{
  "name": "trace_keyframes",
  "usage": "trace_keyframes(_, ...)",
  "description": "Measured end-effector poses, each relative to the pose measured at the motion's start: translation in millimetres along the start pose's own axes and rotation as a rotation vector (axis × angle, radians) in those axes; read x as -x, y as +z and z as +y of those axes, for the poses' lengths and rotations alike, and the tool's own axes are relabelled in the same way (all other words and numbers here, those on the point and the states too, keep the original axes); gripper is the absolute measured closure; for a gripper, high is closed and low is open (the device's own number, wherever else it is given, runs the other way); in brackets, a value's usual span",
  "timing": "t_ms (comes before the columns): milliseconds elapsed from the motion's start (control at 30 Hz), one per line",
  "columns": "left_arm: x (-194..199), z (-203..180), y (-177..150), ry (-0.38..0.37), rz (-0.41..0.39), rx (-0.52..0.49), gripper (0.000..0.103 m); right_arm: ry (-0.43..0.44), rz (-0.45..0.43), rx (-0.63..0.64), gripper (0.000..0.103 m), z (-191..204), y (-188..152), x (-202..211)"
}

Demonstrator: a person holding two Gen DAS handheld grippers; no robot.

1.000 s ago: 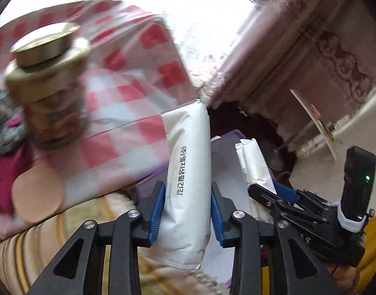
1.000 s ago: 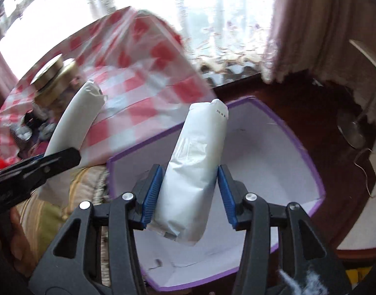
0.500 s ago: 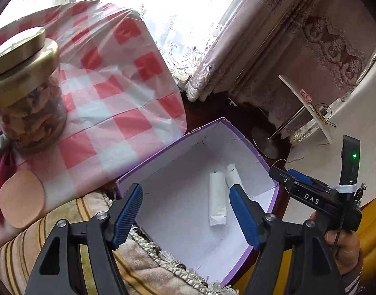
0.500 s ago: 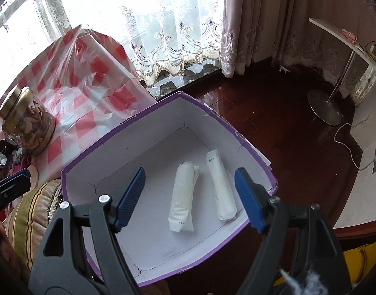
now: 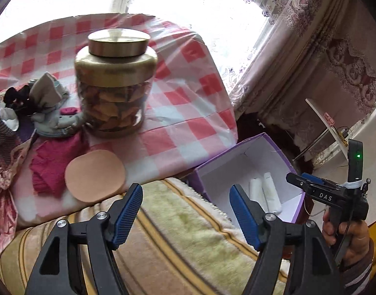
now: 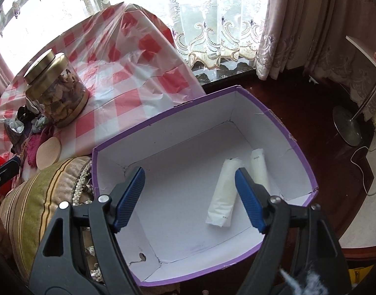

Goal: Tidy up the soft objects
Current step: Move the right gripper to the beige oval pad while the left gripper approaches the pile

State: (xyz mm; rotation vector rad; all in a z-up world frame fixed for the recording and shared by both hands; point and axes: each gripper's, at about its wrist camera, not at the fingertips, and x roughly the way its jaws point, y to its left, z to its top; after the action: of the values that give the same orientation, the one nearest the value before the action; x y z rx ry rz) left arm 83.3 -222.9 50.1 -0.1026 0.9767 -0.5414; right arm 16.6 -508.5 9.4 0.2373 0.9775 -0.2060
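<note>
Two white wrapped soft packets lie side by side on the floor of an open purple box (image 6: 281, 123) with a white inside, toward its right end. The longer packet (image 6: 223, 191) is nearer the middle; the slimmer packet (image 6: 259, 169) lies just right of it, close to the box's right wall.

The right tongs (image 6: 190, 196) hang over the box with jaws spread wide and nothing between the pads; both packets sit free below. The left tongs (image 5: 185, 213) are likewise released and empty, poised over a striped cushion (image 5: 178, 243) left of the box.

Farther left, a surface under a red and white checked cloth (image 5: 188, 113) carries a glass jar (image 5: 114, 83) with a gold lid, a round peach pad (image 5: 95, 174), a magenta cloth (image 5: 54, 164) and a heap of small fabric items (image 5: 42, 108). A hand (image 5: 348, 236) grips the right tool at the far right of the left view.
</note>
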Motion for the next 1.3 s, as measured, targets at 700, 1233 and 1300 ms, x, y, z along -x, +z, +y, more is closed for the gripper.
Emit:
trace_keyframes(700, 66, 123, -50, 0.139, -0.059, 0.262, 0.029, 0.193, 0.056, 0.403, 0.015, 174, 12, -17)
trace_keyframes(1233, 76, 154, -63, 0.146, -0.073, 0.333, 0.029, 0.261, 0.175, 0.738, 0.006, 284, 4, -74)
trace_keyframes(1300, 77, 156, -63, 0.155, -0.076, 0.336, 0.029, 0.267, 0.195, 0.757, 0.006, 293, 3, -82)
